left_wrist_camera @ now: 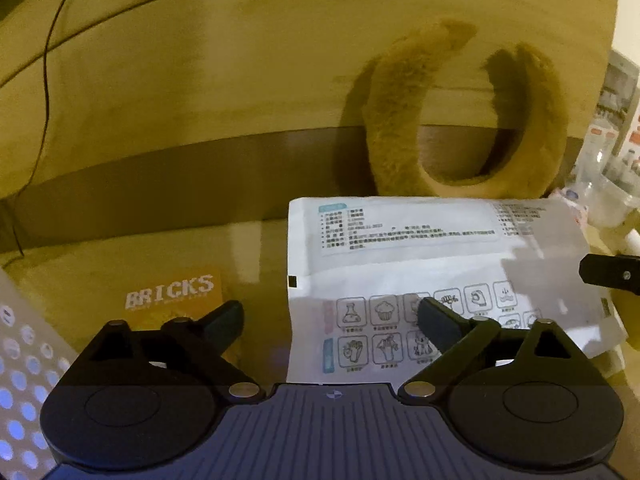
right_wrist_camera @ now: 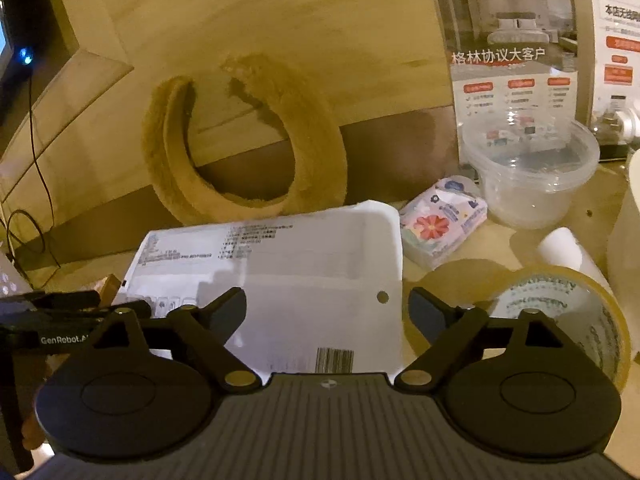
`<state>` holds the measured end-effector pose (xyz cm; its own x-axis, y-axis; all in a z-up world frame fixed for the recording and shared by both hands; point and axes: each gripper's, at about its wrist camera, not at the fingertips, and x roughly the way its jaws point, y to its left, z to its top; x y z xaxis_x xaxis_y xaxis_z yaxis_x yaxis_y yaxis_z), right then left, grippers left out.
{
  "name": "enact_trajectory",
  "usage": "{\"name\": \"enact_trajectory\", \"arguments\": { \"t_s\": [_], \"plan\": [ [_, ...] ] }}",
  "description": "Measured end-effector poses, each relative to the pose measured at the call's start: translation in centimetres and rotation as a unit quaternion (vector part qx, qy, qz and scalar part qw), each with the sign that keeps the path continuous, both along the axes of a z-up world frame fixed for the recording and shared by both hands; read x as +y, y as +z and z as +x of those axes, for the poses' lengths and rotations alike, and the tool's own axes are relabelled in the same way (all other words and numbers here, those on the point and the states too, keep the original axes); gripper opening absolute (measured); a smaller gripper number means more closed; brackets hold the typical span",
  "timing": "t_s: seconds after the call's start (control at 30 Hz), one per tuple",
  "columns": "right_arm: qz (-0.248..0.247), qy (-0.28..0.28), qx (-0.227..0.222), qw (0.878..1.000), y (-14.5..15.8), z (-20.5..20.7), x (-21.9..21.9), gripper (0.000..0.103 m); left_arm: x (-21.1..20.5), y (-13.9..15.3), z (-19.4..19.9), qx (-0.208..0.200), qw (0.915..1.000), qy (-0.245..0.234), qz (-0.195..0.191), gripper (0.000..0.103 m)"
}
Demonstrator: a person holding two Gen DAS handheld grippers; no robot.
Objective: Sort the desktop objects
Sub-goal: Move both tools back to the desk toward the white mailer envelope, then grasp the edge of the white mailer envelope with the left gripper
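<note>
Clearly, we took the white printed packet [left_wrist_camera: 420, 264] as our landmark; it lay flat on the wooden tabletop [left_wrist_camera: 160, 184], its far edge just in front of a furry tan horseshoe-shaped cushion [left_wrist_camera: 452, 120] that leaned against the wall panel.

Left of the packet, in the left wrist view, we saw a white perforated sheet [left_wrist_camera: 24, 368] at the picture's edge, then an orange card printed BRICKS [left_wrist_camera: 176, 296] lying flat near the packet's left edge. A thin black cable [left_wrist_camera: 48, 80] ran down the wall well to the left of the packet.

Our left gripper [left_wrist_camera: 332, 320] hung over the packet's near left corner with its fingers [left_wrist_camera: 436, 320] spread wide and released, one above the card and the other above the packet's icons, nothing pinched between them.

Our right gripper [right_wrist_camera: 326, 312] hung over the packet's near right part, fingers likewise spread and released, the packet's barcode and punched hole showing in the gap.

Right of the packet, in the right wrist view, a small flowered tissue pack [right_wrist_camera: 440, 224] lay just beside its far right corner. Beyond that stood a clear plastic tub [right_wrist_camera: 528, 176] in front of two printed display signs [right_wrist_camera: 512, 52]. A roll of clear tape [right_wrist_camera: 560, 312] lay near the packet's right edge, partly behind our right finger.
</note>
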<state>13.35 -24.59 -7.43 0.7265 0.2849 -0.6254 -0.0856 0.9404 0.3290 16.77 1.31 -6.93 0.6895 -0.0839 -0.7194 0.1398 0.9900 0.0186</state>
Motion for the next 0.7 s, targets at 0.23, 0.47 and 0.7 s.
{"name": "enact_trajectory", "arguments": {
  "t_s": [0.23,0.47,0.7],
  "plan": [
    [0.007,-0.005,0.008,1.0,-0.1,1.8,0.4,0.095,-0.4,0.0,1.0,0.001,0.9998,-0.01,-0.019,0.101],
    [0.011,0.011,-0.004,1.0,0.2,1.7,1.6,0.093,-1.7,-0.2,0.5,-0.005,0.999,-0.043,-0.012,0.1],
    [0.017,-0.042,0.031,0.999,0.3,1.1,1.8,0.095,0.3,-0.7,0.0,-0.004,0.9998,-0.014,-0.014,0.102]
  ]
}}
